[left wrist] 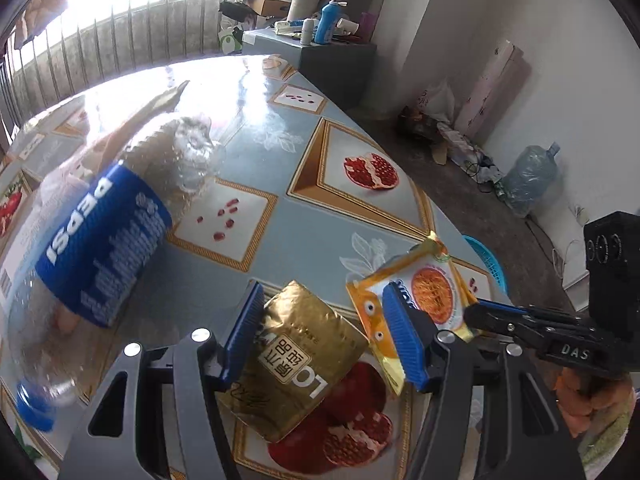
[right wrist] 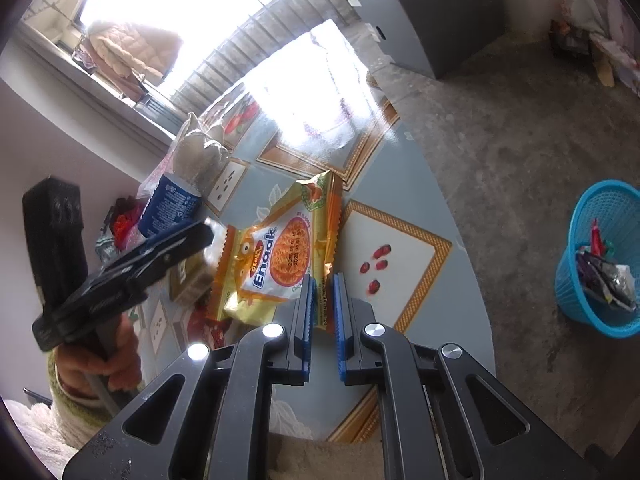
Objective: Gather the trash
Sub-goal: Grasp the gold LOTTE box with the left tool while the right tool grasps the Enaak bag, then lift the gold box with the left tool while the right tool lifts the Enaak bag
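An orange-and-yellow Enaak noodle packet point(right wrist: 276, 256) is lifted slightly off the table, and my right gripper point(right wrist: 325, 278) is shut on its right edge. The same packet point(left wrist: 432, 296) shows in the left wrist view with the right gripper point(left wrist: 472, 316) pinching its corner. My left gripper point(left wrist: 323, 288) stands open over a gold packet point(left wrist: 296, 364) that lies flat between its blue pads, which do not press on it. A clear Pepsi bottle point(left wrist: 100, 248) with a blue label lies at the left. The left gripper point(right wrist: 200, 232) sits just left of the noodle packet.
A blue plastic basket point(right wrist: 592, 216) with wrappers in it stands on the floor, right of the table. The table point(left wrist: 256, 168) has a pomegranate-print cloth and its edge runs along the right. A grey cabinet point(left wrist: 340, 64) with bottles stands beyond it.
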{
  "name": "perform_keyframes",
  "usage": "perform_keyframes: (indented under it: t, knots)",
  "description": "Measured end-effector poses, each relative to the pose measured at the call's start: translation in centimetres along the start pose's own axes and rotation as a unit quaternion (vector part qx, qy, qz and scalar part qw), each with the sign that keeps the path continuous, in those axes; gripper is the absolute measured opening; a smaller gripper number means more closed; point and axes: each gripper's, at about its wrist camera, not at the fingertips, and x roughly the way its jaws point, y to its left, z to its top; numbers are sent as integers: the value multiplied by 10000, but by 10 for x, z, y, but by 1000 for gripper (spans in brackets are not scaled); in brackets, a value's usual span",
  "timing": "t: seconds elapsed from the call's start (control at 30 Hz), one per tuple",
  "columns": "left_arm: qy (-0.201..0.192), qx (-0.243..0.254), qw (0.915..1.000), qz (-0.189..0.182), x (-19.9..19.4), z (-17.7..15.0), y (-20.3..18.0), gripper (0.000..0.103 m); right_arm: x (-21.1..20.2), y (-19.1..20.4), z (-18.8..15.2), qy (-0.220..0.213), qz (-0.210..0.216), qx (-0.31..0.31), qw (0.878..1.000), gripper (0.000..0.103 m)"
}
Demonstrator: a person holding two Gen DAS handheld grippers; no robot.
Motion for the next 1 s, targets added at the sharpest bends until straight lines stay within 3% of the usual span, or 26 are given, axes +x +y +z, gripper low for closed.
perform_keyframes:
  t: [0.13,0.27,0.37,0.5,0.57,0.7,0.87,1.0]
  knots:
    - [-152,-183,9994,-269,-16,-19,-2,60,-6,1,-11,-35,-50,210,9998,7]
    - [-650,-351,9971,-161,-36,-33,7,61,-12,-6,-24,-121,41,733,9972,7]
    - [-702,-454,9963,-201,-42,-37,16,63,-19,-11,-30,-246,11,1062,9940,7]
    - [-724,-190,9964,-386,-47,-43,17,68,-25,-18,-33,-382,-24,1380,9897,6]
    - [-743,37,9960,-499,-48,-48,14,75,-25,-17,-33,-353,-43,1419,9892,7]
    - [-624,278,9971,-330,-42,-57,8,76,-24,-7,-35,-289,-82,1385,9899,7]
    - [-529,294,9962,-624,-49,-64,8,76,-26,-5,-33,-378,-201,1424,9889,14]
    - [-580,292,9972,-358,-49,-62,13,76,-27,-1,-30,-384,-337,1289,9903,29]
